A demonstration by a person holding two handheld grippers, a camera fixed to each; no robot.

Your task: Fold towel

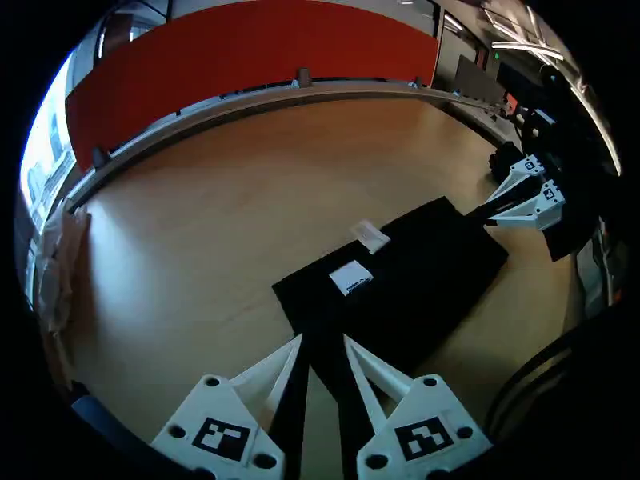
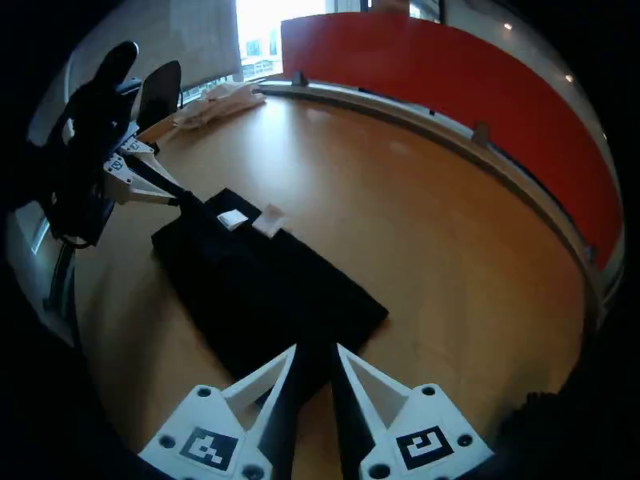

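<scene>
A black towel lies folded into a long rectangle on the wooden table, with two white labels showing on top. My left gripper is shut on the towel's near end, low at the table. In the left gripper view my right gripper pinches the far end. In the right gripper view the towel runs away from my right gripper, which is shut on its near edge. The left gripper grips the far corner there, held by a dark-sleeved hand.
A red partition runs along the table's curved far edge. A cream cloth bundle lies at a table end, also visible as a pale heap. Dark chairs stand beyond the table. Bare wood surrounds the towel.
</scene>
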